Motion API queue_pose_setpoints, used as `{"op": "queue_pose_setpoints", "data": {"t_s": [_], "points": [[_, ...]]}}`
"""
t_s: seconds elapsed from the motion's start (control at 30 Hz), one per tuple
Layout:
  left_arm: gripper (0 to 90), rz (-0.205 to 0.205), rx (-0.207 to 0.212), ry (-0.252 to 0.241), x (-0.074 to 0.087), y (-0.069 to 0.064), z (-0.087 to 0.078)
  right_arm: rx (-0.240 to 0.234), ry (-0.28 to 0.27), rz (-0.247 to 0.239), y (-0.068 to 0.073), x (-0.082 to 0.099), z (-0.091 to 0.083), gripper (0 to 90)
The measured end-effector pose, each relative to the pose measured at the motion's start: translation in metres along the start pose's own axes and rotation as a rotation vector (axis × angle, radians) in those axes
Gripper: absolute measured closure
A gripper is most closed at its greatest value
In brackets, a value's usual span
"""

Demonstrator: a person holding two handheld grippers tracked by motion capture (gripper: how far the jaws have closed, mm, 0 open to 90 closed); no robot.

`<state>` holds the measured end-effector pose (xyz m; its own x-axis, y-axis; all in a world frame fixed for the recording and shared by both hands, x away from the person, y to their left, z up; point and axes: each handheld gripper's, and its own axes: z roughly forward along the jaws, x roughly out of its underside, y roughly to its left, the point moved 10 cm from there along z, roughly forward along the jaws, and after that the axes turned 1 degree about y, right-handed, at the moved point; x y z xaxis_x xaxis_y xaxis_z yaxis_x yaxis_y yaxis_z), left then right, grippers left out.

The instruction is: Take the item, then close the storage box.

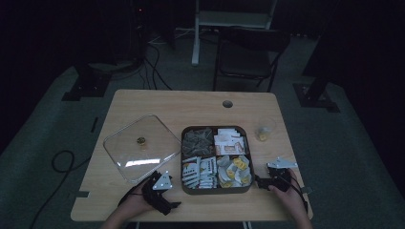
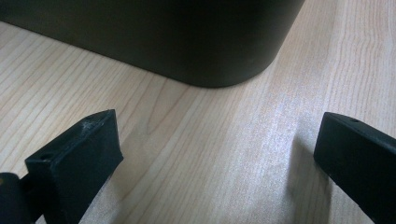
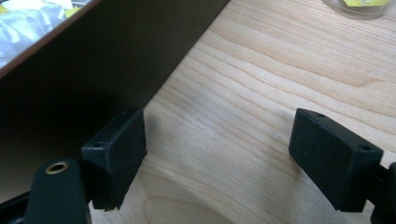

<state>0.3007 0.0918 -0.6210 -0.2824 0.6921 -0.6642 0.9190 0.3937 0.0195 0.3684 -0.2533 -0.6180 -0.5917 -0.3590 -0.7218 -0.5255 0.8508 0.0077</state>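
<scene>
Left tongs (image 1: 162,193) and right tongs (image 1: 267,181) gaping, flanking dark tray (image 1: 215,191)

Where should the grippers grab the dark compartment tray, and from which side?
Take the tray by its two short side walls, one gripper per side. The left gripper sits open off its near-left rounded corner, the right gripper open beside its straight right wall. The walls are upright and thin-rimmed, so one jaw probably goes inside, one outside.
</scene>
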Motion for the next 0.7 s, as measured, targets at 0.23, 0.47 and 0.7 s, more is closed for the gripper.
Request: {"op": "queue_pose_setpoints", "data": {"t_s": [0.23, 0.47, 0.7], "points": [[1.1, -0.003, -0.002, 0.001, 0.0001, -0.0001, -0.0001, -0.009, 0.010, -0.010, 0.0017, 0.0007, 0.0008, 13.7], [1.1, -0.009, -0.007, 0.000, -0.0002, -0.0002, 0.0001, 0.002, 0.013, 0.002, 0.0014, 0.0011, 0.0009, 12.6], [1.2, -0.020, -0.015, 0.007, 0.0003, -0.0009, -0.0006, 0.006, 0.013, 0.006, 0.0013, 0.0009, 0.0009, 12.6]]}}
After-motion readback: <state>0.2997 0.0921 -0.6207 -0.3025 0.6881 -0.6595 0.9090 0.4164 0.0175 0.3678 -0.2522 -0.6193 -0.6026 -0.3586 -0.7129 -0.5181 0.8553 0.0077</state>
